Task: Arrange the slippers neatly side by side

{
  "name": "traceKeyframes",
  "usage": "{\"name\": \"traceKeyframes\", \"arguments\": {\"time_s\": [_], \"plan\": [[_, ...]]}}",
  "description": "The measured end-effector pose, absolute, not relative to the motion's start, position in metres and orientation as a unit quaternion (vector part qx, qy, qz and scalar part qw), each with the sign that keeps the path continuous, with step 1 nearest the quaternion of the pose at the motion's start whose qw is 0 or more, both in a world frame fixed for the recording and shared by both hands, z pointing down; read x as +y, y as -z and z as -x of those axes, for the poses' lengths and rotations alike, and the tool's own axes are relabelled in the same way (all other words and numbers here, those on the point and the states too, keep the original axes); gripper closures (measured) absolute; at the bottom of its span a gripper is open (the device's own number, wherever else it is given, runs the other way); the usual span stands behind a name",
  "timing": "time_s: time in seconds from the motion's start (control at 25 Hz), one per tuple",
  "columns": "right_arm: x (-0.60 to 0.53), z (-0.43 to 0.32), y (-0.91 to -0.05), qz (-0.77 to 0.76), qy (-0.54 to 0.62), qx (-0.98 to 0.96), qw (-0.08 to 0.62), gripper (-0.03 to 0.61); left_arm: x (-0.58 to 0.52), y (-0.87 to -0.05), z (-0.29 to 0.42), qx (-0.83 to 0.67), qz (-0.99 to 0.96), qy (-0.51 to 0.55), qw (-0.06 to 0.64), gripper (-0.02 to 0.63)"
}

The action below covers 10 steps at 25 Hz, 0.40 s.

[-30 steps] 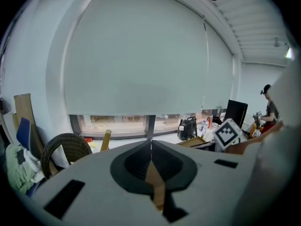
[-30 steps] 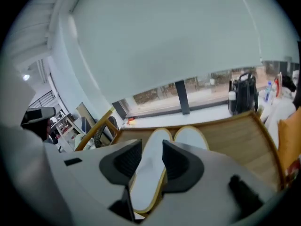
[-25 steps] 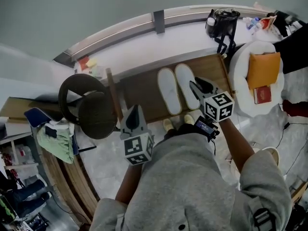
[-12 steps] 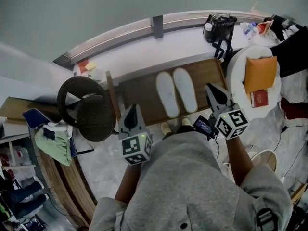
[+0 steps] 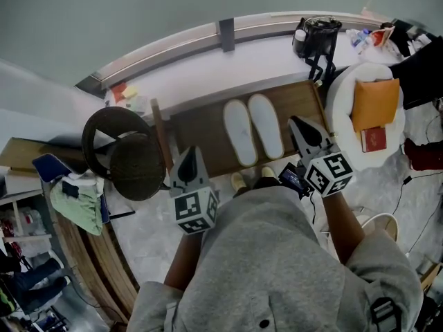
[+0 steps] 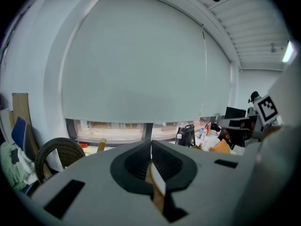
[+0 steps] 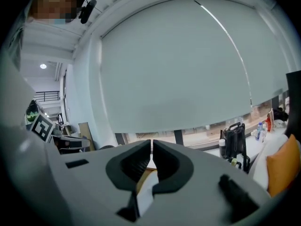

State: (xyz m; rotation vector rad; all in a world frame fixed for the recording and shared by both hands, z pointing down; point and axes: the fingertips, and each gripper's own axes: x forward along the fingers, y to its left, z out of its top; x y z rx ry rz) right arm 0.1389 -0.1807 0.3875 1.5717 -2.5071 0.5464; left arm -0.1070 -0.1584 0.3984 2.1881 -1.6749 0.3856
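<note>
Two white slippers, the left one [image 5: 239,131] and the right one [image 5: 266,125], lie side by side, soles up, on a brown wooden platform [image 5: 197,126] under the window. My right gripper [image 5: 299,124] hovers just right of the right slipper, jaws shut, holding nothing. My left gripper [image 5: 189,160] hangs over the platform's front left part, apart from the slippers, and it too is shut and empty. The left gripper [image 6: 151,143] and the right gripper [image 7: 152,143] each show their jaws meeting in their own views, pointed at the window blind.
A round wicker stool [image 5: 124,151] stands left of the platform. At the right is a white round seat [image 5: 349,95] with an orange cushion [image 5: 377,101] and a red book [image 5: 374,137]. A black bag [image 5: 317,34] sits on the sill. The person's feet [image 5: 239,181] are at the platform's front edge.
My right gripper has pulled back from over the right slipper to its right side and its jaws have shut. The left gripper has stayed about where it was.
</note>
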Motion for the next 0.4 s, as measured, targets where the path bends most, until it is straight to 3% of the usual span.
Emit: {"name": "traceKeyframes", "arguments": {"time_s": [0.4], "plan": [[-0.1797, -0.1329, -0.3897, -0.512, -0.183, -0.836, 0.071, 0.546, -0.1578, -0.4014, 0.1029, -0.591, -0.776, -0.139, 0.173, 0.598]]}}
